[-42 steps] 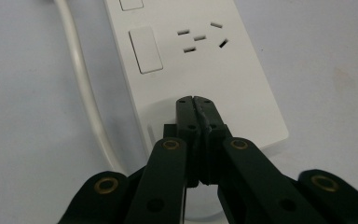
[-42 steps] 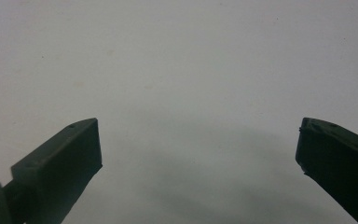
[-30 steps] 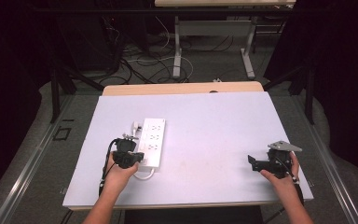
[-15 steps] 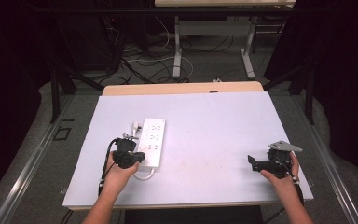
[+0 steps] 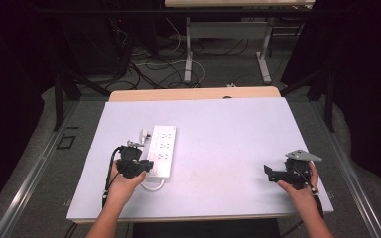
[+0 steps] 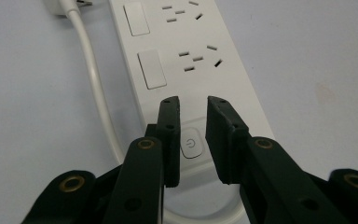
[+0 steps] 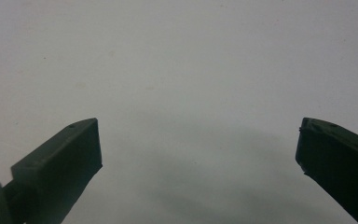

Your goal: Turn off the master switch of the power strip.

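A white power strip (image 5: pixel 161 150) is found lying flat on the pale table (image 5: pixel 228 134), left of centre, its white cord (image 6: pixel 93 79) running alongside. The left gripper (image 6: pixel 193 109) is held over the strip's near end, jaws narrowly parted with nothing grasped, the power button (image 6: pixel 190 143) seen between them. The right gripper (image 5: pixel 273 172) is positioned well apart near the table's right edge, jaws spread wide over bare surface.

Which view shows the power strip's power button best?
The left gripper view: the power button sits large and sharp on the power strip, seen between the jaws of the left gripper, its symbol readable. In the high view the strip is small and the button cannot be made out. The right gripper view looks at bare table.
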`<control>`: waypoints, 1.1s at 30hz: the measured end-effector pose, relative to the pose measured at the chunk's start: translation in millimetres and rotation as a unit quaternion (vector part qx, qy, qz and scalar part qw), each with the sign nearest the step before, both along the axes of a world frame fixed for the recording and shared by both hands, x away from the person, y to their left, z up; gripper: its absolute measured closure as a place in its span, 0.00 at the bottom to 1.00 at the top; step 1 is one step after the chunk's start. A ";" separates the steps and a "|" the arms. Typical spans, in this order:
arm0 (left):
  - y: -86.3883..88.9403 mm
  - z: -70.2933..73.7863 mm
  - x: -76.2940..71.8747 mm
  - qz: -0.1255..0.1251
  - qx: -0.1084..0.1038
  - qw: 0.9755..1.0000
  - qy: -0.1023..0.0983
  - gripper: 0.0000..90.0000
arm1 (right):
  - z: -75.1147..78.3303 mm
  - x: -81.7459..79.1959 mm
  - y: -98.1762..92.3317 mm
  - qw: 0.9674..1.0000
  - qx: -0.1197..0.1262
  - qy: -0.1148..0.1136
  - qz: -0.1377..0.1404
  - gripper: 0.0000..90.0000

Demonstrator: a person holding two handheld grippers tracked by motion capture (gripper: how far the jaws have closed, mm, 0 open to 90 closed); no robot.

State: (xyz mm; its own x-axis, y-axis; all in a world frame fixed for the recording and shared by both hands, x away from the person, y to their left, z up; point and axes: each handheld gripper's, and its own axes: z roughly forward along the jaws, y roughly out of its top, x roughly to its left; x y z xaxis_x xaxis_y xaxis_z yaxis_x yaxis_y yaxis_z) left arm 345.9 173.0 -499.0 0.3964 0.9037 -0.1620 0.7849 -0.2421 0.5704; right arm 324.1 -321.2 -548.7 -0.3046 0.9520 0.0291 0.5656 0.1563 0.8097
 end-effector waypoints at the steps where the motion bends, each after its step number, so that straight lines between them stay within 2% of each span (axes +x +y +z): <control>1: 0.3 0.2 -0.3 0.004 0.000 1.000 -0.003 0.82 | 0.0 0.0 0.0 1.000 0.000 0.000 0.000 0.00; 14: 12.6 5.9 -1.8 0.010 -0.006 1.000 -0.014 0.67 | 0.6 -0.2 -0.6 1.000 -0.001 -0.001 -0.001 0.00; 22: 21.5 7.4 -3.0 0.020 -0.003 0.999 -0.034 0.59 | 1.2 -0.6 -0.9 1.000 -0.002 0.000 -0.002 0.00; 25: 25.3 7.0 -3.1 0.018 -0.006 0.999 -0.035 0.55 | 1.2 -0.7 -0.6 1.000 -0.002 -0.001 -0.002 0.00; 30: 31.2 4.6 -3.0 0.015 0.006 0.999 -0.041 0.46 | 1.4 -0.8 -1.1 1.000 -0.002 -0.004 -0.003 0.00; 33: 35.2 3.3 -3.3 0.009 0.000 0.998 -0.058 0.45 | 0.8 -0.8 -0.5 1.000 0.000 -0.006 -0.009 0.00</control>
